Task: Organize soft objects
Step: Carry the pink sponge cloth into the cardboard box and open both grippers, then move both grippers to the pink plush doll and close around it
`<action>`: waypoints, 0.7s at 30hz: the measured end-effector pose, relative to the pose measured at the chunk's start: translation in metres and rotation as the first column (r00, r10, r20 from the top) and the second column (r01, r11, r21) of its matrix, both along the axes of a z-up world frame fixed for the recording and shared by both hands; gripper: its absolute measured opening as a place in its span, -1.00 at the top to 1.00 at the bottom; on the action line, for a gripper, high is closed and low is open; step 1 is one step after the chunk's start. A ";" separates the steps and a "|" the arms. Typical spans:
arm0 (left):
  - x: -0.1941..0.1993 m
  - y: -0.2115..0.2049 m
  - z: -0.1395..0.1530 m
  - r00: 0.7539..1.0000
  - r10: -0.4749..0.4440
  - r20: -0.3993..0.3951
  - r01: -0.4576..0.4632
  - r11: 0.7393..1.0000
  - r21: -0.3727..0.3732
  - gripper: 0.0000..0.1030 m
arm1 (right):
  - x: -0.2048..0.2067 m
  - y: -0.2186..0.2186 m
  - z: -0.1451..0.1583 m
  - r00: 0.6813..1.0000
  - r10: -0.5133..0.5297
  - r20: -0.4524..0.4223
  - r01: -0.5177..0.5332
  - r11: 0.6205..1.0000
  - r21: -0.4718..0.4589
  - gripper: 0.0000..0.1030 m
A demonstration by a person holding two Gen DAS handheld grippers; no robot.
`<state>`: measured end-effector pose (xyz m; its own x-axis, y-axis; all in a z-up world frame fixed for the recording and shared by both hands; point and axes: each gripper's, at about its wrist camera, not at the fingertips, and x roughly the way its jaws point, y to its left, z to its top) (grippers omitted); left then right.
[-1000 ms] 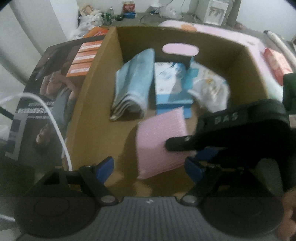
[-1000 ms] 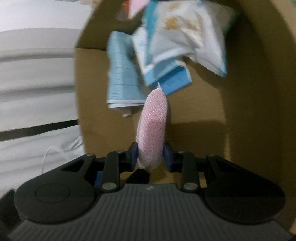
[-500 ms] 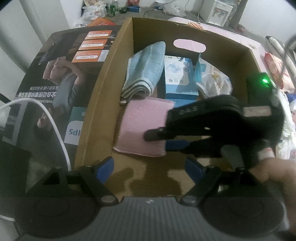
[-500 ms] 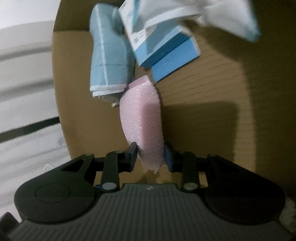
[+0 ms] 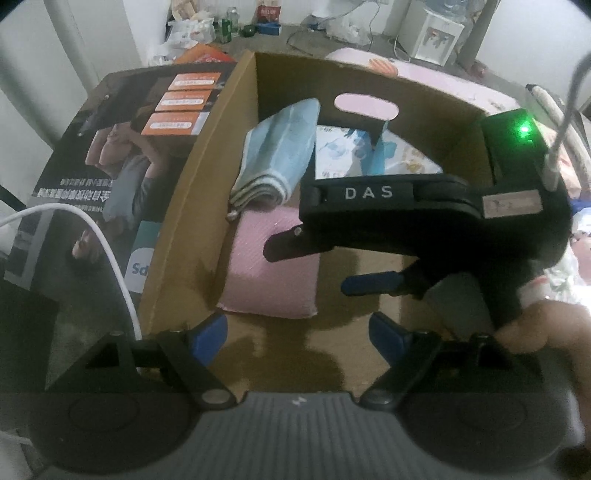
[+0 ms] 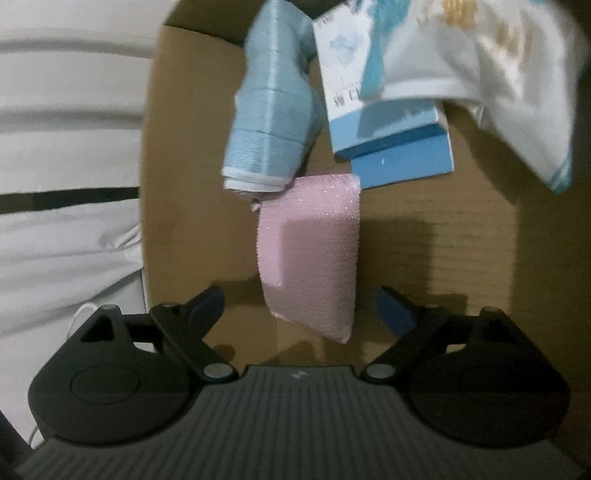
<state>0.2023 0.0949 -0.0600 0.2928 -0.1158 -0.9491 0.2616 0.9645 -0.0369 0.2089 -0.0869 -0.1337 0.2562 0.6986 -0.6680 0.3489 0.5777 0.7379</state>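
Pink cloth [image 6: 308, 254] flat on box [image 5: 192, 206] floor, near left wall, touching blue towel [image 5: 279, 155]. Right gripper [image 6: 299, 308] spread, straddling cloth, not pinching. Left gripper [image 5: 297, 328] spread, empty. Cloth likely light, limp; pinch folded edge.

Up at the far wall a white water dispenser [image 5: 437, 35] stands on the grey floor [image 5: 258, 42], with green cans [image 5: 226, 29] and a crumpled white bag [image 5: 186, 31] well off to its left. A red packet [image 5: 264, 9] sits near the cans. Closer in, a white cable [image 5: 110, 266] arcs over a dark printed poster [image 5: 122, 155] bearing three orange labels [image 5: 181, 101]. On the right lies a pale pink sheet [image 5: 436, 75].
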 end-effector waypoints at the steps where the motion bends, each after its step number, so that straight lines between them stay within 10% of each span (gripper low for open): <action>1: -0.001 -0.003 0.003 1.000 -0.001 0.007 0.001 1.000 -0.001 -0.65 | -0.002 -0.003 0.006 1.000 0.002 0.004 -0.002 1.000 -0.009 -0.78; 11: -0.020 -0.056 0.041 0.998 0.002 0.069 -0.001 1.000 -0.012 -0.65 | -0.019 -0.070 0.049 0.985 -0.109 0.136 0.083 0.979 0.185 -0.79; 21: -0.048 -0.195 0.067 0.988 -0.095 0.122 0.109 0.987 -0.115 -0.67 | -0.095 -0.238 0.103 0.917 -0.322 0.237 0.241 0.918 0.315 -0.79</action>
